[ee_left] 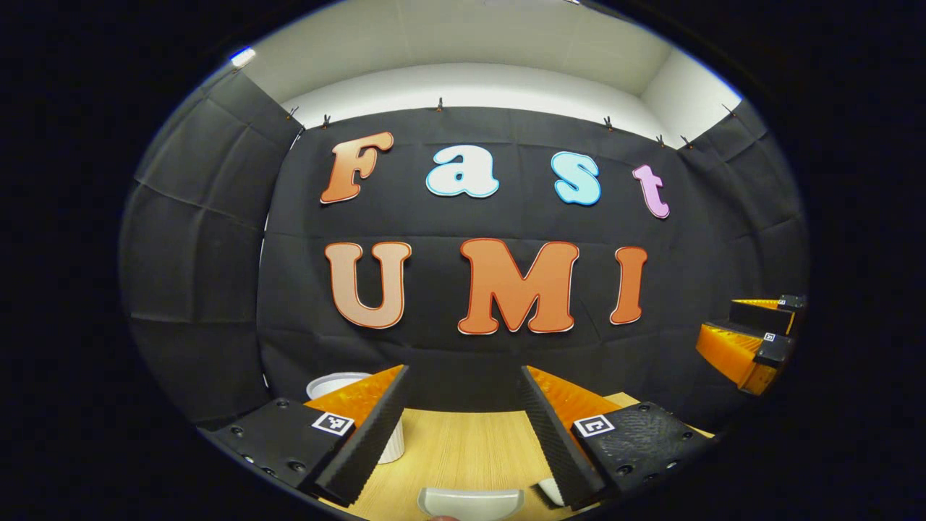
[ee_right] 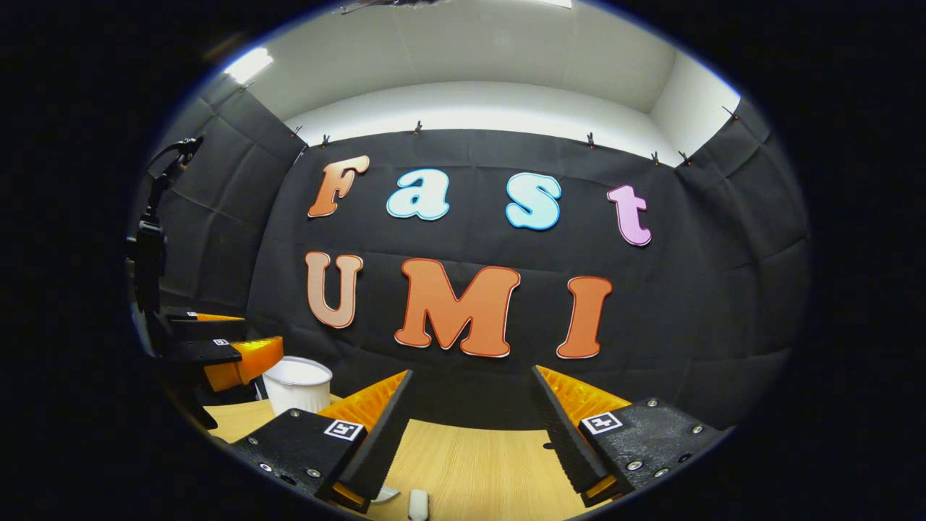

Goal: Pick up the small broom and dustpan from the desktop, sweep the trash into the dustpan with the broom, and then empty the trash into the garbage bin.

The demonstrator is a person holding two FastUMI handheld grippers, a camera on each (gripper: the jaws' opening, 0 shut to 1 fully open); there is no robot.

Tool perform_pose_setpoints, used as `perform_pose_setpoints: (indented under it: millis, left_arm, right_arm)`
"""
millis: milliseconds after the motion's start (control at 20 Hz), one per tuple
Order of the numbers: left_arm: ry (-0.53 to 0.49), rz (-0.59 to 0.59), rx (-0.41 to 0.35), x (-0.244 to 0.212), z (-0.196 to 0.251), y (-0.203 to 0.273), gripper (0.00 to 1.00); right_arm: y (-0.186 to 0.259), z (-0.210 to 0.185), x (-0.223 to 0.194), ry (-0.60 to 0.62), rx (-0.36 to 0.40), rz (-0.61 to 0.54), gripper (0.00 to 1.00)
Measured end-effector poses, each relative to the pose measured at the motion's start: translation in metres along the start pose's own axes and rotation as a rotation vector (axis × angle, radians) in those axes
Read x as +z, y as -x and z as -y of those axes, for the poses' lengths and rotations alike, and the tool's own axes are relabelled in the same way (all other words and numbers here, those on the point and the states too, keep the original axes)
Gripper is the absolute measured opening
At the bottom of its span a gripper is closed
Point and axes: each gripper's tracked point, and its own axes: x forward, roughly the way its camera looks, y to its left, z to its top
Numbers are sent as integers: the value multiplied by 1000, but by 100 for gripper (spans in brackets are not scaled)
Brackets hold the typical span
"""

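- Both my claws, left claw (ee_left: 463, 423) and right claw (ee_right: 470, 427), hang wide open, holding nothing, above the worktop (ee_left: 463, 449).
- Nothing picked up yet; the pale dustpan (ee_left: 470, 501) lies just below the left claw, the white garbage bin (ee_right: 296, 383) far left.
- Next I judge: dip down and grasp.

White bin (ee_left: 340, 387) half hidden behind finger; pale object (ee_left: 470, 501) cut by bottom edge, identity unclear
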Motion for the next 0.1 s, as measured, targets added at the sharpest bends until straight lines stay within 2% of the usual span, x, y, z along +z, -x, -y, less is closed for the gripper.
perform_pose_setpoints:
  millis: [100]
  left_arm:
    - [-2,-6,-6,-5,3,-3,94]
  right_arm:
    - [-2,4,-3,-2,-9,-12,94]
